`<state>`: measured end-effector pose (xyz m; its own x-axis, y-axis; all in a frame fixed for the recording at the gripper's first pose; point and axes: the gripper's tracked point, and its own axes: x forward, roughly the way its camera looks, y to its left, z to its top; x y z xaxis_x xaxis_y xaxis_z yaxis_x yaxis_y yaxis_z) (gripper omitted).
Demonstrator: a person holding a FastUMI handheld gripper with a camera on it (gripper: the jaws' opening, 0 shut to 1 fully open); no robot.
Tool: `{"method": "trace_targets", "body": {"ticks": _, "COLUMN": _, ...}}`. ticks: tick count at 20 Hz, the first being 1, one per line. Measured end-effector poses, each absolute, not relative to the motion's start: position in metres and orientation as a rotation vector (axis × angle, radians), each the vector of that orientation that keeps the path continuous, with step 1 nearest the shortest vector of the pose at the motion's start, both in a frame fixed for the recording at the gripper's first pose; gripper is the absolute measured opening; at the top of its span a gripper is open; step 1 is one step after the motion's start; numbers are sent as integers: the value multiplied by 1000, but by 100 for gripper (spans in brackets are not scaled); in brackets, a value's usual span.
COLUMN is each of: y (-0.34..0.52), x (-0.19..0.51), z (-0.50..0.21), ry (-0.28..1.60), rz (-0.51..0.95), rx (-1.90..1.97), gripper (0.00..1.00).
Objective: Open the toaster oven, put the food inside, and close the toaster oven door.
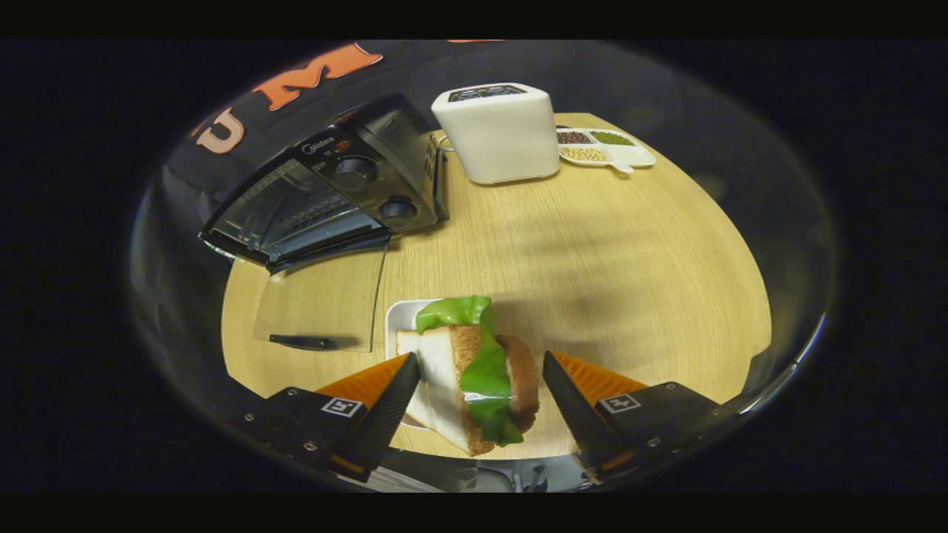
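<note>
Between my tongs [481, 385]: white-bread sandwich with green lettuce [474, 377], straddled for a grasp | tongs open, right finger apart | beyond, left: black toaster oven [333, 192], glass door lowered, ready for loading.

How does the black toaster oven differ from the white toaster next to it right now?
The black toaster oven is dark, with a glass door hanging open and two knobs; the white toaster is pale, boxy, with slots on top. Both stand on the round wooden table, beyond the open gripper, whose fingers flank the sandwich.
</note>
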<state>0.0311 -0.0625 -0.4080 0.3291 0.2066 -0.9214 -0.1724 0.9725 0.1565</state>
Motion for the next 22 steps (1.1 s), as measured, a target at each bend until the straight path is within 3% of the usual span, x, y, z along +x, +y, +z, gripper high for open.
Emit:
{"method": "trace_targets", "body": {"ticks": 1, "y": -60, "x": 31, "z": -407, "ry": 1217, "rz": 257, "rx": 52, "gripper": 99}}
{"method": "trace_targets", "body": {"ticks": 4, "y": -56, "x": 29, "z": -406, "ry": 1226, "rz": 270, "rx": 70, "gripper": 80}}
{"method": "trace_targets", "body": {"ticks": 7, "y": -52, "x": 28, "z": -399, "ry": 1219, "rz": 282, "rx": 108, "gripper": 69}}
{"method": "trace_targets", "body": {"ticks": 9, "y": -42, "x": 31, "z": -386, "ry": 1198, "rz": 293, "rx": 187, "gripper": 56}}
{"method": "trace_targets", "body": {"ticks": 10, "y": -44, "x": 33, "z": -383, "ry": 1181, "rz": 282, "rx": 185, "gripper": 43}}
{"method": "trace_targets", "body": {"ticks": 14, "y": -46, "x": 32, "z": -372, "ry": 1154, "rz": 271, "rx": 165, "gripper": 37}}
{"method": "trace_targets", "body": {"ticks": 22, "y": -28, "x": 29, "z": -326, "ry": 1056, "rz": 275, "rx": 234, "gripper": 37}}
